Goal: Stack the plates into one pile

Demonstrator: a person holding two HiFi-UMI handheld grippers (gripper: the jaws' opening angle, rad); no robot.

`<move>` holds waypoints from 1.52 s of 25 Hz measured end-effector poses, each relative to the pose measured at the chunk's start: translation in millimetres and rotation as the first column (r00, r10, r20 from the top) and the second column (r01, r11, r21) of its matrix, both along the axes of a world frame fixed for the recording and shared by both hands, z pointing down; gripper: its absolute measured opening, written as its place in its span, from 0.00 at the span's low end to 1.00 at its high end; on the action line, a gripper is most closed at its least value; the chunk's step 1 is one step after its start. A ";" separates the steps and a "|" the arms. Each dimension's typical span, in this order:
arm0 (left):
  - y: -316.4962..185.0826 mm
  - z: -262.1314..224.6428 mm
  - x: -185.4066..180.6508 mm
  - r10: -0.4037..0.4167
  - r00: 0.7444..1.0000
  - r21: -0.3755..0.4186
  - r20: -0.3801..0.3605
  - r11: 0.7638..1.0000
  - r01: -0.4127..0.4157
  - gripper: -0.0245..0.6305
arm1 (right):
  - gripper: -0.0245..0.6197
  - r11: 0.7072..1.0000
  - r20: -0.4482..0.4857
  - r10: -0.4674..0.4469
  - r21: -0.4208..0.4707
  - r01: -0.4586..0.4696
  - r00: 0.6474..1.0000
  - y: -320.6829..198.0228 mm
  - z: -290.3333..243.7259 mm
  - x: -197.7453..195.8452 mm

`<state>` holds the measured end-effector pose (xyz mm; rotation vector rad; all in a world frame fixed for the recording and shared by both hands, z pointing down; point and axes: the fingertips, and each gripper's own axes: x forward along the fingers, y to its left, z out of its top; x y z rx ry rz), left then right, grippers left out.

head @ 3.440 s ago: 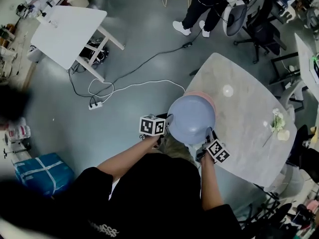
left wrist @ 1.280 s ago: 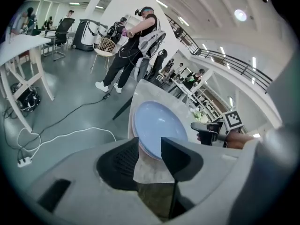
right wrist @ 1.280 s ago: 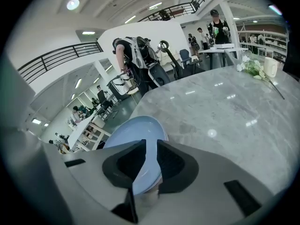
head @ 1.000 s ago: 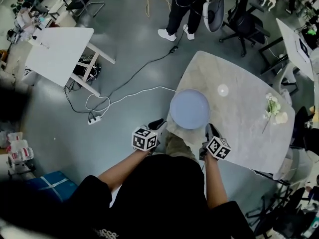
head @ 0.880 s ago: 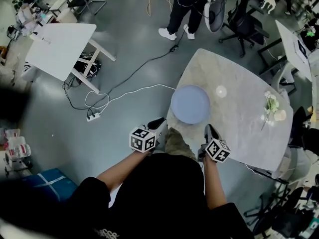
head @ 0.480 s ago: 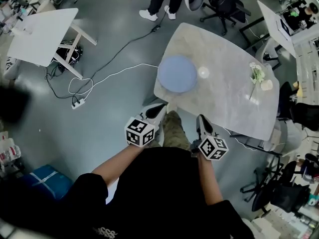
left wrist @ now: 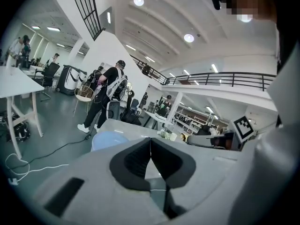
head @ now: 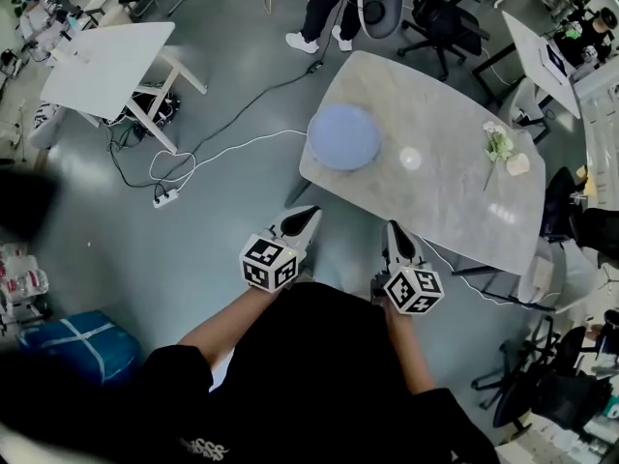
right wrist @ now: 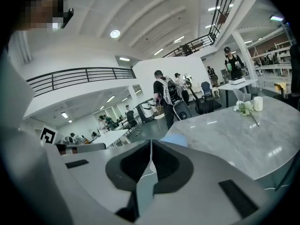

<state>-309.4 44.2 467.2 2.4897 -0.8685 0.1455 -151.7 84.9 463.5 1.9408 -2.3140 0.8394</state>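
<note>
Plate pile [head: 343,136] on table [head: 455,193], well beyond left hand-held gripper [head: 309,214] and right hand-held gripper [head: 395,228], jaws together.

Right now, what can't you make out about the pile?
- Number of plates: head view, the plate covers whatever lies under it.
- Plate's side: left gripper view, the left gripper hides its near edge; right gripper view, the right gripper hides most of it.
- White disc on the table: head view, too small to identify.
</note>
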 end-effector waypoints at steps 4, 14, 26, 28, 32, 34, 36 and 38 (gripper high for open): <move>36.8 -14.1 36.6 -0.010 1.000 -0.001 0.003 1.000 0.010 0.06 | 0.07 0.999 -0.051 0.017 0.028 -0.016 0.999 36.7 -24.8 40.7; 150.8 -23.5 215.0 0.022 0.997 0.066 0.074 0.997 -0.027 0.07 | 0.07 0.997 -0.184 0.054 0.058 -0.044 0.981 159.2 -32.9 200.4; 222.3 -37.2 277.4 -0.009 0.995 0.167 0.101 0.986 -0.008 0.06 | 0.06 0.994 -0.161 0.082 0.090 -0.068 0.984 231.6 -28.0 264.6; 221.2 -39.3 284.0 -0.003 0.994 0.170 0.108 0.985 -0.015 0.06 | 0.06 0.991 -0.153 0.106 0.097 -0.092 0.982 234.1 -30.3 271.3; 219.5 -43.1 295.3 -0.002 0.997 0.144 0.078 0.990 -0.009 0.06 | 0.06 0.983 -0.161 0.152 0.124 -0.133 0.975 237.0 -39.6 286.9; 218.5 -46.8 303.0 0.003 0.998 0.137 0.060 0.990 -0.011 0.06 | 0.06 0.982 -0.196 0.157 0.138 -0.131 0.968 235.9 -45.0 295.1; 218.7 -53.4 311.9 0.010 0.998 0.166 0.067 0.986 -0.021 0.06 | 0.06 0.982 -0.221 0.152 0.143 -0.122 0.963 235.5 -48.3 302.9; 217.0 -57.7 316.8 0.009 0.997 0.188 0.078 0.982 -0.024 0.06 | 0.06 0.983 -0.232 0.144 0.145 -0.112 0.962 233.8 -49.1 306.1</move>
